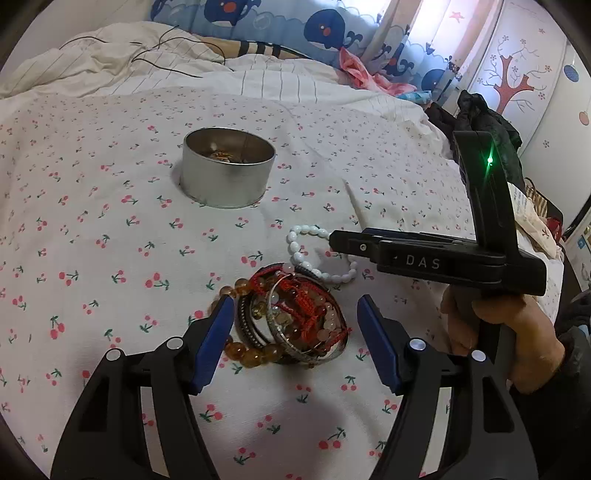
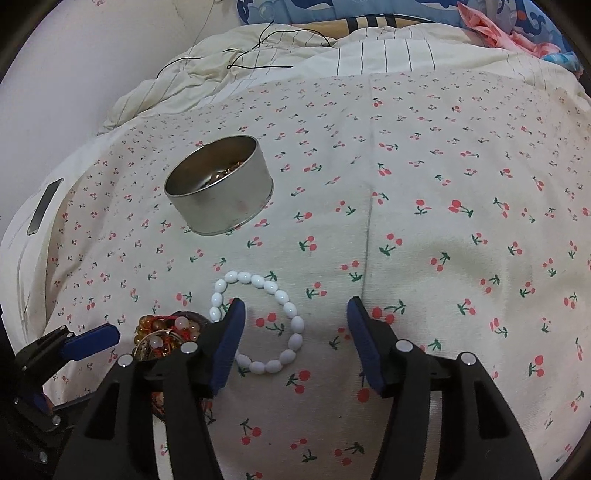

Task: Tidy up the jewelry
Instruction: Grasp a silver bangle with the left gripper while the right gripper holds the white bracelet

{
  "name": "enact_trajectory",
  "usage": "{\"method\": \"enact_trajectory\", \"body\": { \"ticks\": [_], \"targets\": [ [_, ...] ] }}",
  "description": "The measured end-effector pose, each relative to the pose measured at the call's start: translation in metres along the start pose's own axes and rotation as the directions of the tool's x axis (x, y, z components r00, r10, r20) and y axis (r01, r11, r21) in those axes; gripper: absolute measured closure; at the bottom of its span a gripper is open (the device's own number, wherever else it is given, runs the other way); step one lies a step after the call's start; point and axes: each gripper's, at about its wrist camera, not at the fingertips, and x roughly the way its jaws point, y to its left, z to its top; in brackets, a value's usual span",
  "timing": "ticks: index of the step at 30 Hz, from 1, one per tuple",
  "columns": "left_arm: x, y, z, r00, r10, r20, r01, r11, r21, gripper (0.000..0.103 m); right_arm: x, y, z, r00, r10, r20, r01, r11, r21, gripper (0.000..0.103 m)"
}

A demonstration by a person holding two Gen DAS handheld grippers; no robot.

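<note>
A pile of bracelets [image 1: 291, 317], amber beads, red cord and metal bangles, lies on the cherry-print bedspread. My left gripper [image 1: 295, 314] is open with its blue pads on either side of the pile, not closed on it. A white bead bracelet [image 1: 314, 258] lies just beyond; it also shows in the right wrist view [image 2: 266, 321]. My right gripper [image 2: 293, 314] is open just above it, the left pad over its ring. The right gripper also shows in the left wrist view [image 1: 336, 240]. A round metal tin [image 1: 229, 166] holding some jewelry stands farther back, also in the right wrist view [image 2: 221, 184].
A rumpled striped duvet [image 1: 147, 62] with a thin black cable [image 1: 166, 55] lies at the back of the bed. Whale-print pillows [image 1: 325, 29] and pink cloth [image 1: 362, 74] lie behind. A phone [image 2: 44, 206] rests near the bed's left edge.
</note>
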Motion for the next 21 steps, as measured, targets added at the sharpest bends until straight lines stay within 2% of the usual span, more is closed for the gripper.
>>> {"method": "enact_trajectory", "body": {
  "ticks": [2,5,6,10,12,15,21],
  "targets": [
    [0.002,0.000,-0.001,1.000,0.008,0.009,-0.008,1.000,-0.014,0.039,0.000,0.000,0.000,1.000,0.003,0.000,-0.003,1.000,0.003,0.045],
    [0.007,0.000,-0.001,1.000,0.005,-0.006,-0.005,1.000,-0.009,0.067,0.000,0.000,0.000,1.000,0.005,-0.002,-0.005,1.000,0.006,0.043],
    [0.009,-0.002,-0.002,1.000,0.015,-0.011,-0.015,1.000,0.010,0.073,0.001,0.001,0.000,1.000,0.005,-0.002,-0.005,1.000,0.005,0.042],
    [0.010,-0.001,-0.001,0.999,0.035,-0.013,-0.035,0.999,0.021,0.079,0.001,0.002,0.000,1.000,0.001,-0.002,-0.001,1.000,-0.001,0.039],
    [0.010,0.002,-0.001,0.999,0.049,-0.020,-0.049,0.999,0.013,0.087,0.001,0.002,0.000,1.000,0.000,-0.002,0.000,1.000,-0.002,0.039],
    [0.014,0.007,-0.002,0.997,0.067,-0.044,-0.066,0.998,0.005,0.092,0.002,0.002,0.000,1.000,0.001,-0.002,-0.001,1.000,-0.002,0.039],
    [0.018,0.012,-0.003,0.995,0.065,-0.079,-0.066,0.998,-0.015,0.094,0.002,0.001,0.000,1.000,0.007,-0.003,-0.007,1.000,0.000,0.039]
  ]
}}
